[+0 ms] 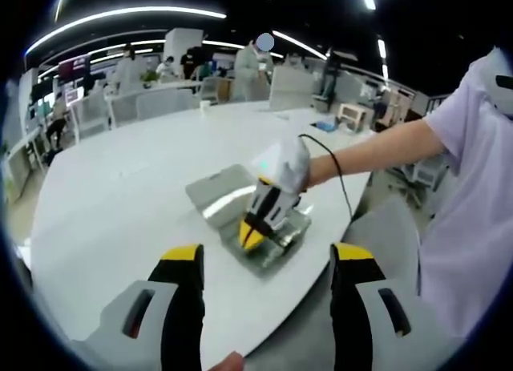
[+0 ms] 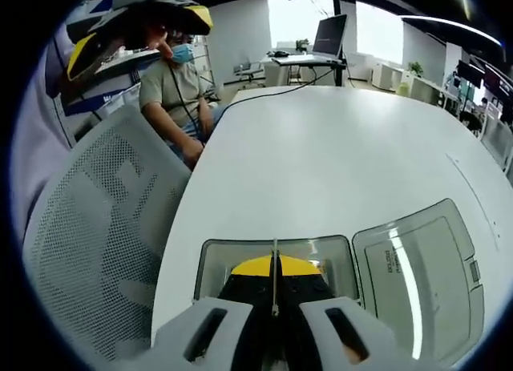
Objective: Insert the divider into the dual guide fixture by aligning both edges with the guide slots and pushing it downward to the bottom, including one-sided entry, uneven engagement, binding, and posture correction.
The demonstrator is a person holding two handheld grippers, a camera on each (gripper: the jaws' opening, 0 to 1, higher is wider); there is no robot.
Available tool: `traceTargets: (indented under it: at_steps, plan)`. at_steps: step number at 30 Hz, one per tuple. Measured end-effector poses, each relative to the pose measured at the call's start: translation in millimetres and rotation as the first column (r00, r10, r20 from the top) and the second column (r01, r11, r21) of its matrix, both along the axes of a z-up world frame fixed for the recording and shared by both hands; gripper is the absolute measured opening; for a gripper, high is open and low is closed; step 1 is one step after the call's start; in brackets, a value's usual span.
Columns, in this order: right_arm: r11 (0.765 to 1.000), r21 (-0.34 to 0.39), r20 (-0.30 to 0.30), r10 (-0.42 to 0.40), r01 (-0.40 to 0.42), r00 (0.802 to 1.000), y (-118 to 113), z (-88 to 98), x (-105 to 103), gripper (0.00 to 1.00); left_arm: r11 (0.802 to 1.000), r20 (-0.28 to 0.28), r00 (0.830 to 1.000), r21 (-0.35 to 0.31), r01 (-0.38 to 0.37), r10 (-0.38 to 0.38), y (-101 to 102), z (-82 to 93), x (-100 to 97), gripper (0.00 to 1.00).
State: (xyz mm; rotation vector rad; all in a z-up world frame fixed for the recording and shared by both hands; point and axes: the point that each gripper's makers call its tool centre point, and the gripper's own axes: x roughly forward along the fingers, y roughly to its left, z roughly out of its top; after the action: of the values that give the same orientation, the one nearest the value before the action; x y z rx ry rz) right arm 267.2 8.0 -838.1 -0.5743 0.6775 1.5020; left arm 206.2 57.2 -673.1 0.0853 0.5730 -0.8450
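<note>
In the right gripper view my right gripper [image 2: 275, 268] is shut on the divider [image 2: 275, 251], a thin plate seen edge-on between the yellow-tipped jaws. It stands over the open grey fixture box [image 2: 240, 246], whose hinged lid [image 2: 417, 283] lies flat to the right. How deep the plate sits in the box is hidden by the jaws. In the left gripper view the right gripper [image 1: 255, 236] points down into the fixture box [image 1: 276, 257] on the white table [image 1: 128, 195], held by a person's hand. My left gripper [image 1: 266, 257] is open, empty, and short of the box.
A white mesh chair [image 2: 96, 243] stands close to the table's near edge, and a grey chair back [image 1: 393, 235] beside the person's arm. A seated person [image 2: 172, 82] is past the table's left side. The left gripper [image 2: 136, 22] hangs at the upper left.
</note>
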Motion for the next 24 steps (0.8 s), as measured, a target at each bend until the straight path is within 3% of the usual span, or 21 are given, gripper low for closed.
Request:
traceTargets:
  at_steps: [9,14,18,21,24]
  plan:
    - [1.000,-0.009,0.005,-0.007,0.007,1.000,0.8,0.1,0.0,0.00,1.000,0.007,1.000,0.005,0.004,-0.004,-1.0,2.6,-0.3,0.62]
    - [0.998,-0.011,-0.055,-0.067,0.067,0.996,0.8,-0.3,0.8,0.00,1.000,0.006,1.000,0.007,0.007,-0.007,-1.6,2.3,-1.0,0.62]
    - [0.998,-0.019,-0.053,-0.067,0.066,0.996,0.9,-1.6,0.8,0.00,1.000,0.007,1.000,0.007,0.005,-0.005,-1.2,2.8,-1.2,0.62]
    - [0.997,-0.020,-0.063,-0.071,0.070,0.995,2.5,-1.9,-0.6,0.08,1.000,0.009,1.000,0.008,0.002,-0.002,-0.2,3.1,-0.7,0.62]
    - [0.998,-0.021,-0.062,-0.066,0.065,0.996,4.4,-0.9,-3.2,0.09,1.000,0.010,1.000,0.009,0.001,-0.001,0.6,3.3,-0.6,0.62]
